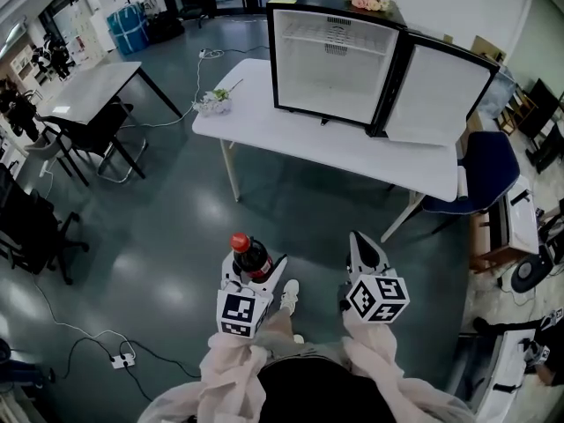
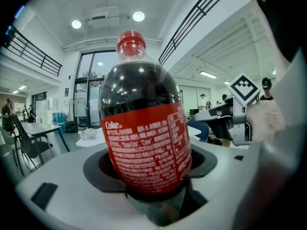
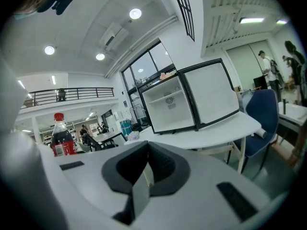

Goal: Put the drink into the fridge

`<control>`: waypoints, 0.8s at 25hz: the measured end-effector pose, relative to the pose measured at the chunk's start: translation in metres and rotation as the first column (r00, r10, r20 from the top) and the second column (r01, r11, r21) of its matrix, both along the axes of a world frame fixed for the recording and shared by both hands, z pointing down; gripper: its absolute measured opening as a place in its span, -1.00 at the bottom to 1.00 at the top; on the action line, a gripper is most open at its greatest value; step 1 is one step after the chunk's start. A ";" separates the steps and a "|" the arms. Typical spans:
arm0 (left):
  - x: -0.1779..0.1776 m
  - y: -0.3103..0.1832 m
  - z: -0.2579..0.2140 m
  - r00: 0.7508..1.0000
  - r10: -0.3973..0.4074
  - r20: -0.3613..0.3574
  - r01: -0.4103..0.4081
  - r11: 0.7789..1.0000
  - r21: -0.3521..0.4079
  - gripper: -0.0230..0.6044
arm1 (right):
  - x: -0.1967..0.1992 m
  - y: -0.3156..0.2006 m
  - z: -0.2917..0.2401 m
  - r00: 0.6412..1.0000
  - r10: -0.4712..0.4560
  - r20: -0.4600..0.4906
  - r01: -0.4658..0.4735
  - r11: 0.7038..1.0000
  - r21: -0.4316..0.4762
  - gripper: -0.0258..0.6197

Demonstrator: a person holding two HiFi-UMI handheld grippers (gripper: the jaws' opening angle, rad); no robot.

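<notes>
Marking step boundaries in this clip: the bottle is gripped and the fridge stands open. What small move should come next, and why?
Probably a step forward toward the white table. The left gripper is shut on the red-capped dark cola bottle. The black mini fridge on the table has its door swung open, and open floor lies between. The right gripper is shut and empty.

fridge [image 1: 335,55] on table [image 1: 291,135], door [image 1: 441,95] at right.

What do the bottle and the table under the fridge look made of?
Bottle: likely clear glossy plastic; dark drink shows through, highlights glint. Table: smooth white top, probably laminate; thin pale legs, material unclear.
</notes>
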State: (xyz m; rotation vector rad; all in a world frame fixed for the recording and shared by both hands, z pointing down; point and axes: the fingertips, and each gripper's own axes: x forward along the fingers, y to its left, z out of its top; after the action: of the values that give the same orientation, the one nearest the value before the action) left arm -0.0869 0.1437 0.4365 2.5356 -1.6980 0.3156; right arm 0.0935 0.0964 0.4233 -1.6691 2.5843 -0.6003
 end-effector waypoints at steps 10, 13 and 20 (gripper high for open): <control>-0.019 -0.074 -0.010 0.999 0.032 -0.009 -0.032 0.999 -0.002 0.15 | -0.021 -0.068 -0.016 1.000 0.014 -0.006 -0.014 1.000 0.013 -0.89; -0.021 -0.096 -0.013 0.999 0.049 0.000 -0.049 0.999 0.008 0.15 | -0.025 -0.088 -0.018 1.000 0.023 -0.004 -0.023 1.000 0.014 -0.89; -0.031 -0.143 -0.018 0.998 0.070 -0.011 -0.069 0.997 0.020 0.15 | -0.030 -0.131 -0.024 0.998 0.055 -0.025 -0.054 0.998 0.039 -0.89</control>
State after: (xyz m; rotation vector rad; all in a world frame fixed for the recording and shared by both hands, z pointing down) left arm -0.1177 0.0010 0.4182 2.6096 -1.6195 0.2887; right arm 0.0636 -0.0348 0.3992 -1.7416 2.5408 -0.5266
